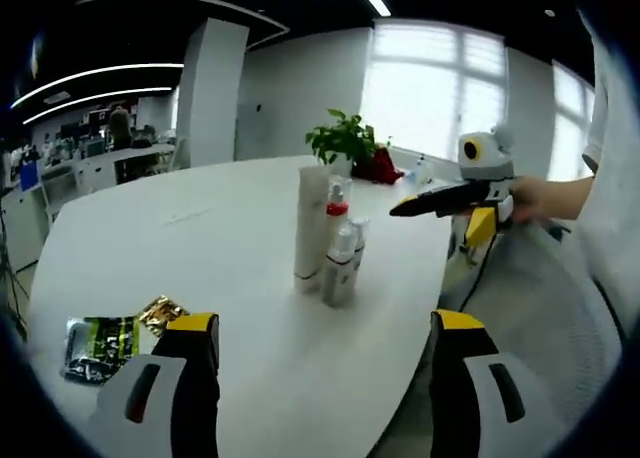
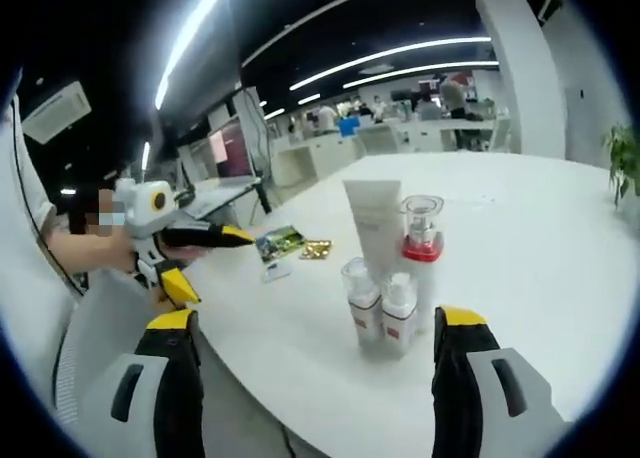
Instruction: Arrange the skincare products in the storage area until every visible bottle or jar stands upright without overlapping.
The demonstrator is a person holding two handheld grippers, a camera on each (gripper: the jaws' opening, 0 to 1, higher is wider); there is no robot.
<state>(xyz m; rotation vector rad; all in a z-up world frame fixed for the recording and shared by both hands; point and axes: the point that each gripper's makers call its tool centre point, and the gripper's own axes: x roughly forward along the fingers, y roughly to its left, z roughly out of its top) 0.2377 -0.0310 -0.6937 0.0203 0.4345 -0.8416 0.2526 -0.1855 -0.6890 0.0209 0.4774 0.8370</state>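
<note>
The potted plant (image 1: 345, 141) stands behind the upright bottles (image 1: 333, 240) in the left gripper view.

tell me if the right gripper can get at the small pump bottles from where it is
Probably yes. The right gripper has its jaws open and pointed at the two small pump bottles, which stand at the near front of the cluster on the white table, with nothing between.

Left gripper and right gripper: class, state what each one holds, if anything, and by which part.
Nothing is held. The left gripper and right gripper are both open with empty jaws, short of the upright skincare bottles on the white table.
</note>
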